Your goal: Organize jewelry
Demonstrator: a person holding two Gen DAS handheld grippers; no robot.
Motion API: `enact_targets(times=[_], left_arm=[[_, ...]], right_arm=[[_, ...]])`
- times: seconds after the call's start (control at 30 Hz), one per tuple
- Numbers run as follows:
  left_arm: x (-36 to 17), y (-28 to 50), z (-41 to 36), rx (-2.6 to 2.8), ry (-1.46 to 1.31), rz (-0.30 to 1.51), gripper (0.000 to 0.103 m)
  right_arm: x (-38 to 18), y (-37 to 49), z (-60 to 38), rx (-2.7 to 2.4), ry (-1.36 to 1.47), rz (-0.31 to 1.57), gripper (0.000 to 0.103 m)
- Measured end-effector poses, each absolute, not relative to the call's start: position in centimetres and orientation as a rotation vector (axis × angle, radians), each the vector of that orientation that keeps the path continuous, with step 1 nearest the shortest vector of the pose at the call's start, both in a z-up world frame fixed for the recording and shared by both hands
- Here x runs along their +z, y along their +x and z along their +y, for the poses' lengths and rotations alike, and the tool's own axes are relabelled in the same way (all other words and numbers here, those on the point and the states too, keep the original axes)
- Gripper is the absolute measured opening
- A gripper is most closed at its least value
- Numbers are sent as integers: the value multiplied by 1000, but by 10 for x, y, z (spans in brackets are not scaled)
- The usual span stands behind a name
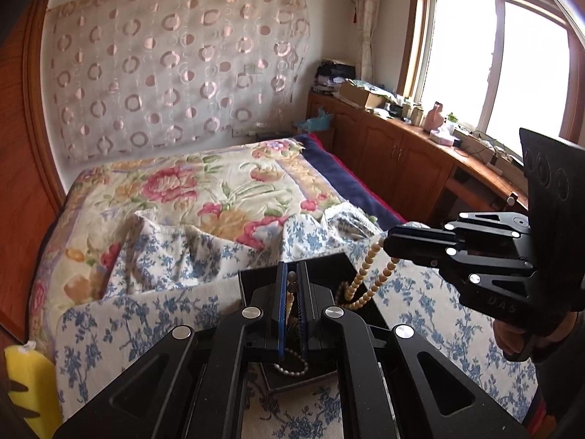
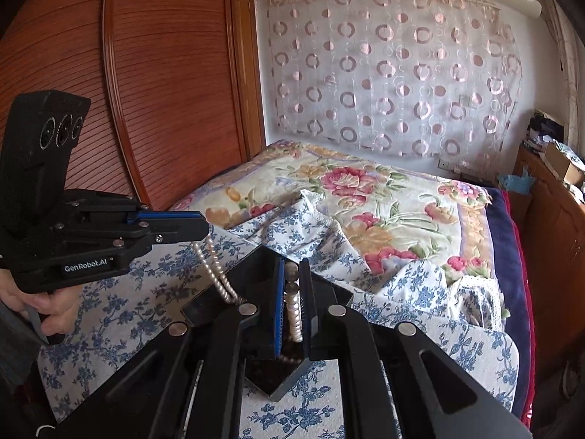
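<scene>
1. Nearest us, the left gripper [image 1: 291, 285] has its blue-padded fingers [image 1: 280, 307] clenched on a strand of small pearls, the pearl necklace [image 2: 215, 274], which hangs down into the black jewelry box [image 1: 256, 278].
2. The right gripper [image 2: 291, 278] grasps a wooden bead necklace [image 1: 369, 274], its fingers [image 2: 280, 303] nearly closed on the beads; the loop trails into the same box.
3. The box sits on a blue-flowered cloth [image 1: 146, 314] on the bed [image 1: 204, 183].
4. A person's hand [image 2: 51, 307] holds each gripper's handle beside the box.
</scene>
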State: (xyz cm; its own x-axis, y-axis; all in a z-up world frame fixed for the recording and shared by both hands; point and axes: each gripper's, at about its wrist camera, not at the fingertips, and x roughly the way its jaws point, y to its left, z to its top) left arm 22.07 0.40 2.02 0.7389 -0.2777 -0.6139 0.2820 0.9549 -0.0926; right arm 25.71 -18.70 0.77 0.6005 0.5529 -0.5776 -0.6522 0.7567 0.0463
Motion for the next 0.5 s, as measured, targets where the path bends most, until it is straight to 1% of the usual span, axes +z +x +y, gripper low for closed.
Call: enact_targets(times=[0.03,0.07,0.1,0.13,0.3,0.5], left_arm=[[20,220,4,-305,8,672,4],[20,218,5,-305,10,671,4],[20,217,5,-305,10,672,4],[19,215,5,-306,9,674,4],[14,199,6,-310,9,683,5],[-3,164,4,-320,17,711,5]], right_arm=[[8,256,-187,702,-177,604,10],[9,255,-187,700,-177,602,13],[10,254,-188,698,-174,600,22],[11,252,-189,695,-169,596,26],[9,234,-198,683,-157,599,26],[-11,200,-210,679,-145,640,26]])
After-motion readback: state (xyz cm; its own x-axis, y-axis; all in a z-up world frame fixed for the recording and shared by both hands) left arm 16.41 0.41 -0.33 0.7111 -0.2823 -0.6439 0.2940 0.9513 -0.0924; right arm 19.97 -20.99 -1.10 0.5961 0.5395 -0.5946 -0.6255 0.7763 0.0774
